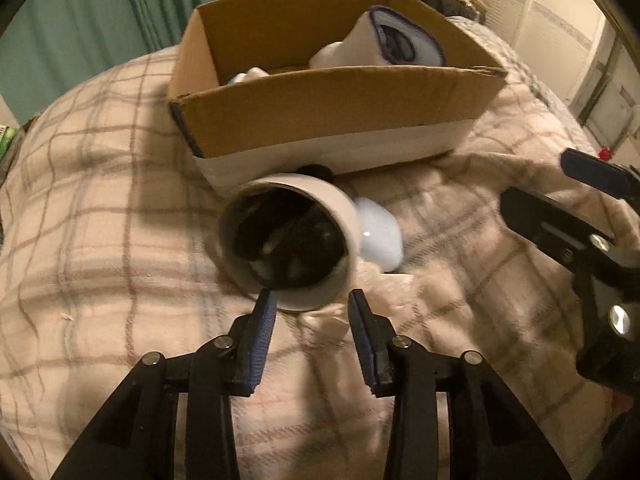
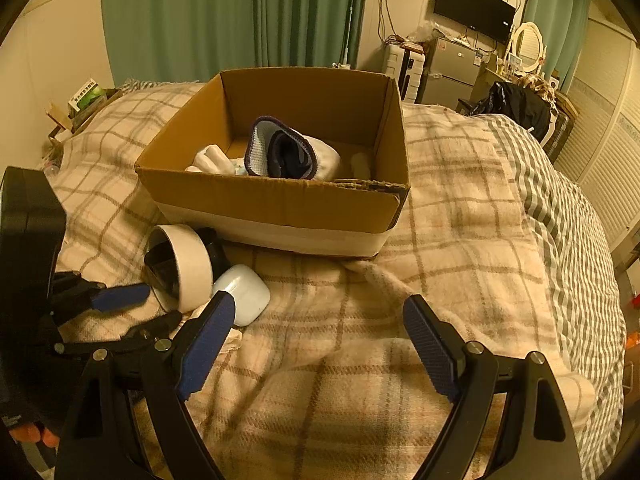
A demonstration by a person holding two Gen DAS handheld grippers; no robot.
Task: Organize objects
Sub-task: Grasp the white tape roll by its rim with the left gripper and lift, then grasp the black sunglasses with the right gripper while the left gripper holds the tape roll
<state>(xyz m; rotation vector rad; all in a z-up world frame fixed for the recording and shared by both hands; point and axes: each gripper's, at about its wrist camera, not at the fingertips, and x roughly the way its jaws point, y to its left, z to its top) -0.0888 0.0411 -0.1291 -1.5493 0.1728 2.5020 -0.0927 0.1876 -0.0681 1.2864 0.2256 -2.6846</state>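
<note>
An open cardboard box (image 1: 320, 120) (image 2: 280, 204) stands on the plaid bed; inside lie a white item with a dark-rimmed knit opening (image 1: 396, 40) (image 2: 284, 152) and other white things. In front of the box a white tape roll (image 1: 288, 240) (image 2: 184, 264) lies on its side, with a pale blue rounded case (image 1: 380, 236) (image 2: 246, 292) beside it and a small black object (image 1: 316, 170) behind. My left gripper (image 1: 312, 300) (image 2: 136, 300) is open, its jaws just short of the roll's near rim. My right gripper (image 2: 320, 312) is open and empty over the blanket, right of the case.
The plaid blanket (image 2: 460, 220) covers the bed, with a grey striped cover (image 2: 560, 208) at the right. Green curtains (image 2: 240, 12), a fridge (image 2: 452, 68) and a wall TV (image 2: 472, 8) stand beyond. A crumpled white cloth (image 1: 332, 320) lies under the roll.
</note>
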